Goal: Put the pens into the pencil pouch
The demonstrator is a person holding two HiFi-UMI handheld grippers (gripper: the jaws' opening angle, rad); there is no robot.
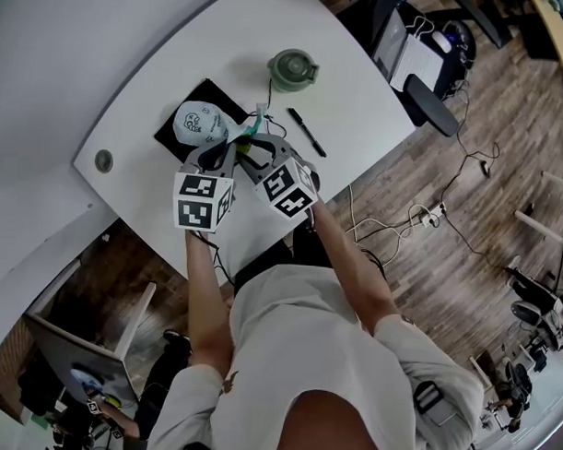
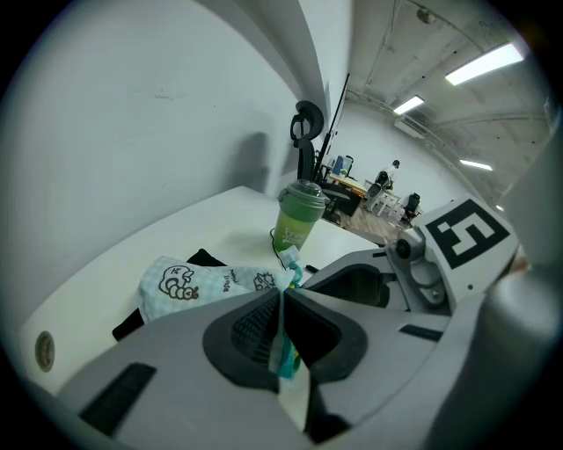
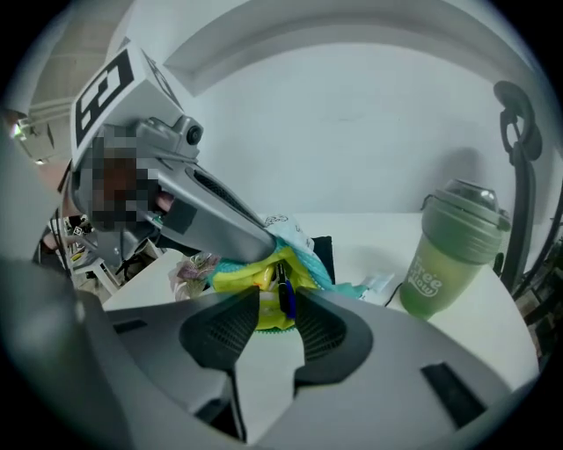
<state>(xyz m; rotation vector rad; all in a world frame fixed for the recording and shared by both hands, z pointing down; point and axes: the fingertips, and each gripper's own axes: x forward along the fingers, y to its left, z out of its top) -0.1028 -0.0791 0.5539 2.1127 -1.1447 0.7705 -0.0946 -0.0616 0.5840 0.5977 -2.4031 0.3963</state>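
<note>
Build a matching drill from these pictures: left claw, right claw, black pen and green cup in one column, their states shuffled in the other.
1. left claw
2. right claw
3. black pen
4. green cup

A. upright, lid on
B. jaws apart
C. lying loose on the table
D. shut on the pouch edge

Pairs: 1-D, 2-B, 3-C, 4-A
</note>
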